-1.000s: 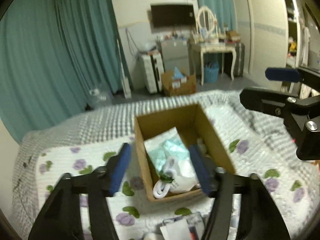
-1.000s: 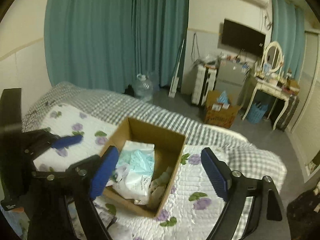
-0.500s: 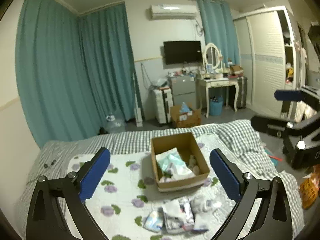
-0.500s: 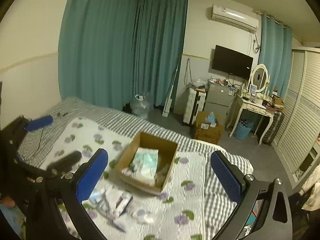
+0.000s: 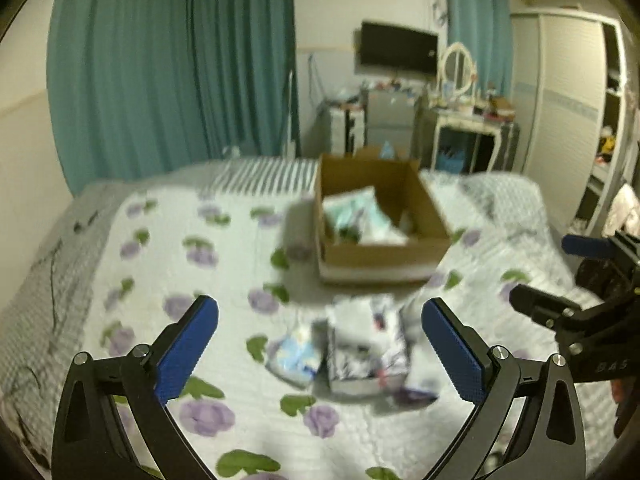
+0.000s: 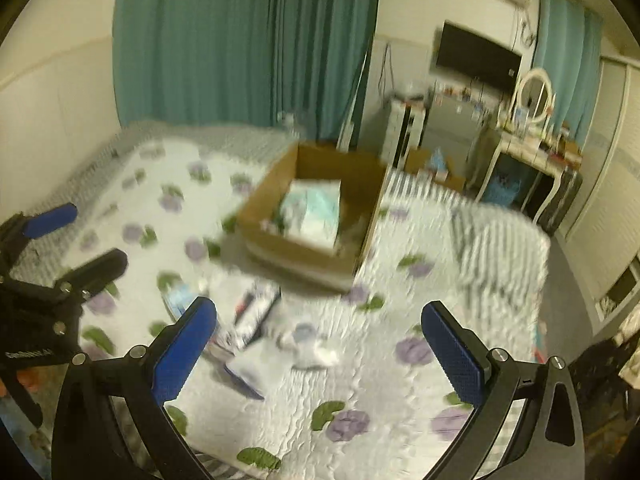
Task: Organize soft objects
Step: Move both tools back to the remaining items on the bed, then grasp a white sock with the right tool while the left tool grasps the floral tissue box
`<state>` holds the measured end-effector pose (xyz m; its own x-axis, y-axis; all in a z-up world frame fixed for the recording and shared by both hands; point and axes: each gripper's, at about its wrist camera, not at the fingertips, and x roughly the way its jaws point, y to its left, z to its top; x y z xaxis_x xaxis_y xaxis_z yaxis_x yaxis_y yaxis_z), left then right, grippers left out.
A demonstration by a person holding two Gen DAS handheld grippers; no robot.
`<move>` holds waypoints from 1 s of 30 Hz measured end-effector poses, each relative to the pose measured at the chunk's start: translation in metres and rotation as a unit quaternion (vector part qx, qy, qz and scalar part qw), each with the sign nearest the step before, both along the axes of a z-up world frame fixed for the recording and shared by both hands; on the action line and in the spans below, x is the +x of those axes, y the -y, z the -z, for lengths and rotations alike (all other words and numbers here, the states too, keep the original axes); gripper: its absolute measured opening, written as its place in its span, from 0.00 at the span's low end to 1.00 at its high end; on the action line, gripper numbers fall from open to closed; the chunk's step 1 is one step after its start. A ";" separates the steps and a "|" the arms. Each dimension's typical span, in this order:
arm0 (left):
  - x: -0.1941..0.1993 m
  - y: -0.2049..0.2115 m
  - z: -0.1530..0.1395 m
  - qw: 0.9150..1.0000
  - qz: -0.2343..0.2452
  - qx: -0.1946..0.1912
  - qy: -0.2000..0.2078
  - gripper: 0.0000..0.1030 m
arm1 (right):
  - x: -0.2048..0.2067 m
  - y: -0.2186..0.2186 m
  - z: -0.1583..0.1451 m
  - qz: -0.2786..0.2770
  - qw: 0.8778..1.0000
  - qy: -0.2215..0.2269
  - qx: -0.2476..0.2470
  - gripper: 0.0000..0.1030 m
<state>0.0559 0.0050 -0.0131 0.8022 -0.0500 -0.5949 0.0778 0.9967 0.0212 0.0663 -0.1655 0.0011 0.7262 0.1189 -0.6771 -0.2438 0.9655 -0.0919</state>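
Note:
An open cardboard box (image 5: 380, 236) (image 6: 316, 216) sits on the floral quilt and holds pale green and white soft packs (image 5: 360, 220) (image 6: 314, 212). Several soft packs lie loose on the quilt in front of it (image 5: 364, 348) (image 6: 256, 316). My left gripper (image 5: 320, 344) is open and empty, hovering above the loose packs; it also shows at the left of the right wrist view (image 6: 68, 240). My right gripper (image 6: 320, 344) is open and empty above the quilt, right of the packs; it also shows at the right of the left wrist view (image 5: 560, 276). Both views are blurred.
The bed's floral quilt (image 5: 180, 280) lies over a grey checked cover (image 6: 500, 232). Teal curtains (image 5: 168, 64) hang behind. A dressing table with mirror (image 5: 460, 112), a wall TV (image 5: 396, 48), white drawers and another cardboard box stand beyond the bed.
Both grippers have come down and closer to the bed since half a second ago, toward the loose packs. A second ago they were close over the box, the left narrower.

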 end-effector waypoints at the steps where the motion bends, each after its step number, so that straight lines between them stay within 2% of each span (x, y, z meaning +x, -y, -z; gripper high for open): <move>1: 0.002 0.000 0.010 1.000 -0.004 0.003 -0.006 1.00 | 0.010 -0.002 0.021 0.003 1.000 -0.016 -0.007 1.00; 6: 0.016 -0.002 0.061 0.998 -0.016 0.028 -0.045 1.00 | 0.035 -0.007 0.080 0.009 0.998 -0.057 -0.015 0.98; 9: 0.016 -0.003 0.080 0.997 -0.014 0.032 -0.066 1.00 | 0.040 -0.008 0.100 0.007 0.997 -0.076 0.003 0.86; 13: 0.016 -0.006 0.086 0.997 -0.018 0.023 -0.077 1.00 | 0.044 -0.013 0.115 -0.014 0.996 -0.088 0.018 0.62; 14: 0.017 -0.007 0.086 0.997 -0.024 0.022 -0.077 1.00 | 0.045 -0.015 0.116 -0.019 0.996 -0.087 0.019 0.59; 17: 0.019 -0.008 0.086 0.996 -0.029 0.019 -0.078 1.00 | 0.051 -0.023 0.117 -0.038 0.995 -0.087 0.021 0.59; 20: 0.019 -0.004 0.086 0.996 -0.024 0.027 -0.078 1.00 | 0.064 -0.028 0.126 -0.046 0.993 -0.104 0.015 0.56; 22: 0.018 -0.001 0.084 0.996 -0.021 0.034 -0.074 1.00 | 0.071 -0.030 0.135 -0.040 0.993 -0.113 0.007 0.47; 23: 0.019 0.001 0.083 0.996 -0.020 0.038 -0.074 1.00 | 0.072 -0.030 0.137 -0.038 0.993 -0.112 0.001 0.38; 24: 0.019 0.003 0.081 0.996 -0.019 0.042 -0.074 1.00 | 0.071 -0.030 0.136 -0.036 0.994 -0.107 -0.005 0.22; 26: 0.020 0.008 0.078 0.997 -0.012 0.041 -0.072 1.00 | 0.066 -0.028 0.128 -0.039 0.995 -0.089 -0.007 0.06; 27: 0.020 0.010 0.077 0.997 -0.009 0.040 -0.070 1.00 | 0.063 -0.026 0.122 -0.045 0.996 -0.079 0.002 0.01; 30: 0.024 0.021 0.075 0.997 0.009 0.042 -0.068 1.00 | 0.058 -0.024 0.111 -0.050 0.997 -0.063 0.000 0.01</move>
<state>0.0797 -0.0164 -0.0880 0.7135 -0.0087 -0.7006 0.1025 0.9905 0.0922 0.1240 -0.1419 -0.1102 0.6201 0.1870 -0.7619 -0.3485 0.9357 -0.0540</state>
